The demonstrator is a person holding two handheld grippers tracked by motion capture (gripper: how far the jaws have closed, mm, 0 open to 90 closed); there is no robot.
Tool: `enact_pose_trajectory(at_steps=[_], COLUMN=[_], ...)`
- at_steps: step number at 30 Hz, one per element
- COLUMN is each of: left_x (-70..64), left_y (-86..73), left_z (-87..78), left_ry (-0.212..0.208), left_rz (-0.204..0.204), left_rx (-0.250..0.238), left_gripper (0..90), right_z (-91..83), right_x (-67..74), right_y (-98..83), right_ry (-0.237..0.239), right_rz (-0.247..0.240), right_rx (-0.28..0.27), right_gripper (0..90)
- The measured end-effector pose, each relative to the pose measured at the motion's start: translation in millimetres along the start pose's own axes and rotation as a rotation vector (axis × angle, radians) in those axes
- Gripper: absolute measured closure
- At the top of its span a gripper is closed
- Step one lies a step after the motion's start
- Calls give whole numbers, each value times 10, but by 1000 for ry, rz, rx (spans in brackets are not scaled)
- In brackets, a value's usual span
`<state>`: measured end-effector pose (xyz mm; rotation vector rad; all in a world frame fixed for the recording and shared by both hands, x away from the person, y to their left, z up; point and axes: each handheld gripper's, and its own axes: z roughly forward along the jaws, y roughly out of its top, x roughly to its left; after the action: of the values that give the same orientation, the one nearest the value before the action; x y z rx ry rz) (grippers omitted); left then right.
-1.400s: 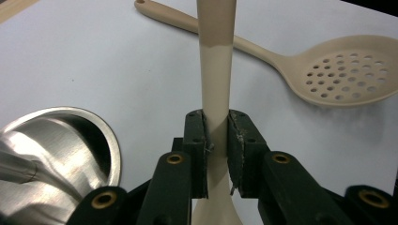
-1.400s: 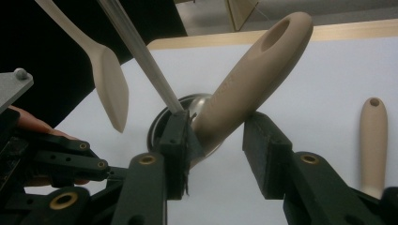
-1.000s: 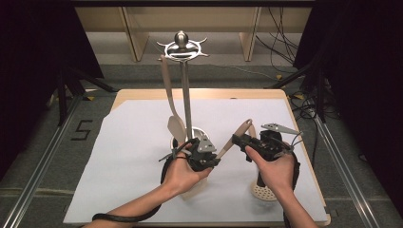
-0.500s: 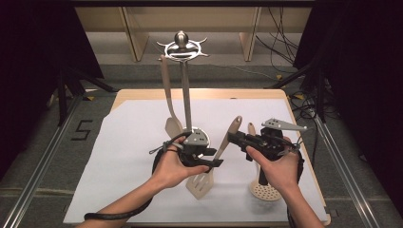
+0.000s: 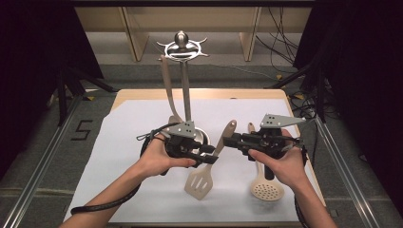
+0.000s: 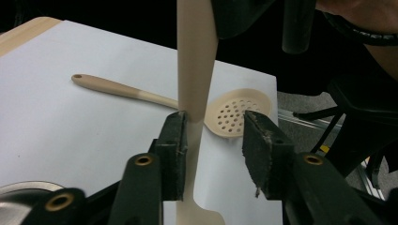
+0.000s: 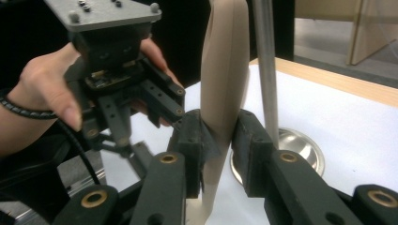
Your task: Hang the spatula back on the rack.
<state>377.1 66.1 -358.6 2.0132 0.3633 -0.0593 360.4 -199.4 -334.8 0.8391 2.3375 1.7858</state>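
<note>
A beige slotted spatula hangs tilted, head down, over the white sheet. My right gripper is shut on its handle near the top end, pads pressing both sides; it closed there within the last second. My left gripper reaches in from the left, lower on the same handle. Its jaws have just been closing with the handle between them. One pad touches the handle and the other stands clear, so it is open. A beige skimmer lies flat under my right hand.
A metal utensil stand rises from a round base just behind the grippers, with one beige utensil hanging from its top ring. White paper covers the wooden table. Dark floor and rails flank both sides.
The right gripper closed on the spatula handle and lifted it more upright. The left gripper let go, opened wide, drew back a little, then narrowed around the handle again.
</note>
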Motion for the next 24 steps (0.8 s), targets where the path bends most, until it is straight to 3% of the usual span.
enact_pose_trajectory(at_steps=[2, 3, 4, 5, 6, 7, 8, 11, 14, 16, 17, 19, 21, 24], left_x=[29, 14, 27, 41, 50, 44, 36, 26, 20, 16, 14, 13, 8, -12], left_y=[5, 2, 6, 14, 17, 11, 8, 14, 12, 10, 7, 2, 6, 12], left_z=[3, 1, 1, 0, 2, 12, 15, 18, 30, 37, 42, 49, 40, 27], left_ry=[-19, -4, -1, -3, -8, -15, -15, -20, -37, -33, -34, -46, -35, -28], left_rz=[24, -6, 3, 17, 29, 18, 10, 15, 6, 15, 11, 4, -6, -10], left_rx=[-7, -3, -6, -2, 0, -5, 1, 8, 4, 8, 8, 6, 4, -9], left_gripper=[634, 632, 628, 624, 624, 625, 631, 675, 704, 706, 707, 727, 752, 757], right_z=[-2, 1, 12, 15, 20, 36, 41, 70, 72, 66, 81, 82, 72, 89], right_x=[10, 23, 20, 39, 32, 47, 70, 56, 69, 98, 77, 98, 116, 106], right_y=[5, 7, 12, 17, 26, 27, 26, 40, 50, 48, 52, 49, 45, 41], right_ry=[29, 40, 52, 63, 49, 71, 69, 81, 93, 83, 83, 101, 87, 97], right_rz=[18, 25, 7, 18, -26, -15, 0, -33, -41, -10, -56, -24, -4, -22], right_rx=[17, 21, 21, 35, 33, 35, 41, 27, 49, 46, 22, 33, 40, 11], right_gripper=[749, 750, 750, 750, 749, 749, 749, 749, 749, 749, 749, 749, 749, 746])
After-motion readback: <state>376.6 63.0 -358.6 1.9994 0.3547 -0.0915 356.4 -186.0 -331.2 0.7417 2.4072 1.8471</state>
